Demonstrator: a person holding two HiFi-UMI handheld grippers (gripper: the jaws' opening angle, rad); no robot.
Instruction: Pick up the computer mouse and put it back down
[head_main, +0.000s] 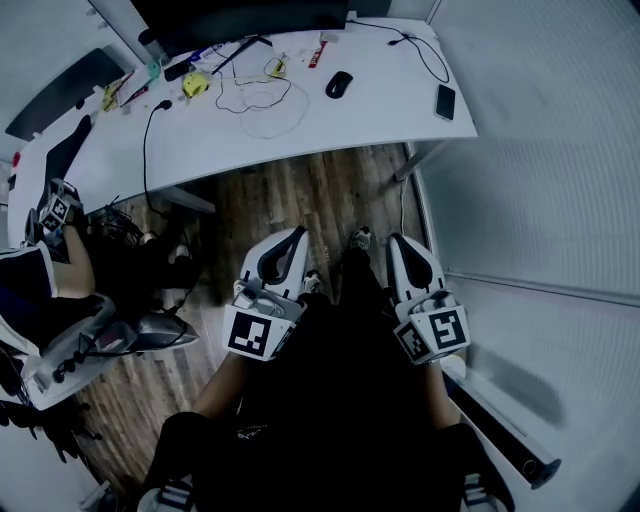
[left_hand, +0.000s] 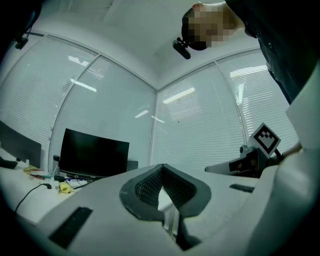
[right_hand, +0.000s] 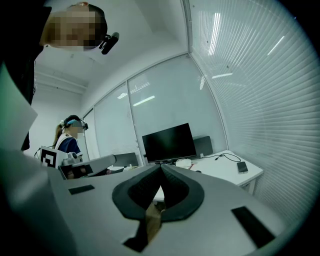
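The black computer mouse (head_main: 339, 84) lies on the white desk (head_main: 380, 110) at the top of the head view, right of a loop of thin cable. Both grippers hang well short of the desk, over the wooden floor in front of the person's legs. My left gripper (head_main: 297, 236) is shut with nothing in it; its dark pads meet at the tip in the left gripper view (left_hand: 161, 168). My right gripper (head_main: 398, 240) is also shut and empty (right_hand: 161, 168). In the right gripper view the desk (right_hand: 225, 170) stands ahead, beyond the jaws.
A black monitor (head_main: 240, 15) stands at the desk's back edge, a phone (head_main: 445, 101) lies at its right end, and cables and small items (head_main: 195, 84) lie to the left. Another person (head_main: 40, 275) sits at the left by a chair. Blinds line the walls.
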